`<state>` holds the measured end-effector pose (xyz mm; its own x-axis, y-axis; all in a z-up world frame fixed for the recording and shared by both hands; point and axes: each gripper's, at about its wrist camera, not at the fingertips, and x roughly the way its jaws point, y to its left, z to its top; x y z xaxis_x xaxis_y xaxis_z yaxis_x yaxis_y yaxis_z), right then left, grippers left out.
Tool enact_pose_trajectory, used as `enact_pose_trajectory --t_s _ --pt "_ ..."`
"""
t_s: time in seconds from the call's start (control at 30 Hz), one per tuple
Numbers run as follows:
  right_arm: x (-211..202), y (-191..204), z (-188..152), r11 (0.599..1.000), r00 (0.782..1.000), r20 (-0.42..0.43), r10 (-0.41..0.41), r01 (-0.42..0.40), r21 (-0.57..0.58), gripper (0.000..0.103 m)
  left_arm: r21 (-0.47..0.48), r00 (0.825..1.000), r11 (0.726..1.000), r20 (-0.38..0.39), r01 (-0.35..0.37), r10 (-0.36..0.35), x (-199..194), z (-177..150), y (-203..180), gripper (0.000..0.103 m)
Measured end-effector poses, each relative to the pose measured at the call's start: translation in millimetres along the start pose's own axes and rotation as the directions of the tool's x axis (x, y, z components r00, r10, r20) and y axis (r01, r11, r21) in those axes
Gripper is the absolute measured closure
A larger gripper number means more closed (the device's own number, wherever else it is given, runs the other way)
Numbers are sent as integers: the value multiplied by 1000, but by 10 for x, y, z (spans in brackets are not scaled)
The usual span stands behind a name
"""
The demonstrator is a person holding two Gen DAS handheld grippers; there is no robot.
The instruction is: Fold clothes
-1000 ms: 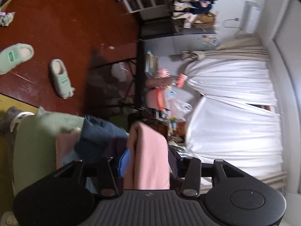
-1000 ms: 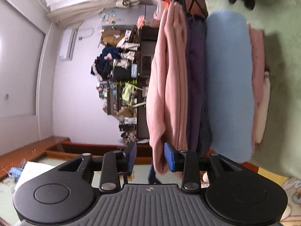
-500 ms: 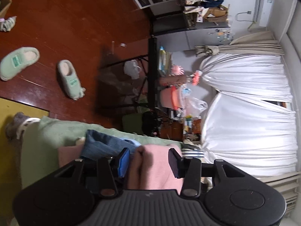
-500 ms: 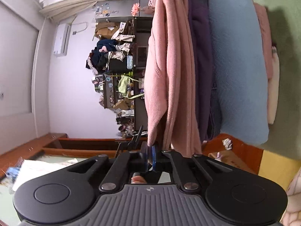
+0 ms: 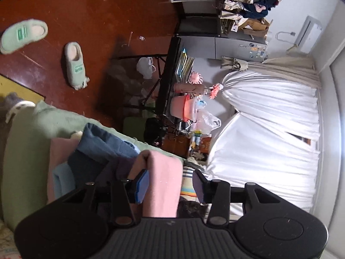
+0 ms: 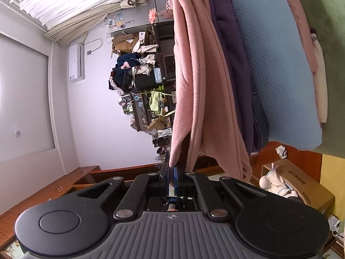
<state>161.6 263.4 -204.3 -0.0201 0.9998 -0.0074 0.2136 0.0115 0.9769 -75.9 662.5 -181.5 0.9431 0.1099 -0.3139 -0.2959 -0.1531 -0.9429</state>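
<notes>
Pink garment (image 6: 194, 90), topmost on a stack of folded clothes draped over a green cushion (image 5: 25, 151), looks soft, light and limp, so it should sag wherever unsupported. Nearest, at six o'clock, the right gripper (image 6: 170, 173) is pinched tight on its corner. The left gripper (image 5: 170, 183) stands partly open, pink cloth between its pads; whether they press it I cannot tell. Corners and hems seem the best holds. Farther off, purple layer (image 6: 228, 69) and blue blanket (image 6: 271, 64) lie beneath.

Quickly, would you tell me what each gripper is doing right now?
Left gripper: open, with the pink garment between its jaws.
Right gripper: shut on the pink garment's edge.
</notes>
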Motion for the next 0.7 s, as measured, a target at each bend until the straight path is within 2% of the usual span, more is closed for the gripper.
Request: enact_pose_trajectory --t_s 0.23,0.43,0.6,0.7 --pt "-31 33 -7 1000 1000 6 0 0 -1 99 -24 999 999 22 -31 32 180 79 52 60" --pt "-90 -31 -8 1000 1000 9 -9 9 0 99 -122 997 990 32 67 -64 130 86 142 60" --pt "-64 -97 16 1000 1000 4 -17 16 24 99 -91 998 994 3 58 -58 143 -59 80 60" --pt "-69 -83 28 1000 1000 3 -8 8 25 99 -75 999 996 35 44 -42 198 -65 64 61"
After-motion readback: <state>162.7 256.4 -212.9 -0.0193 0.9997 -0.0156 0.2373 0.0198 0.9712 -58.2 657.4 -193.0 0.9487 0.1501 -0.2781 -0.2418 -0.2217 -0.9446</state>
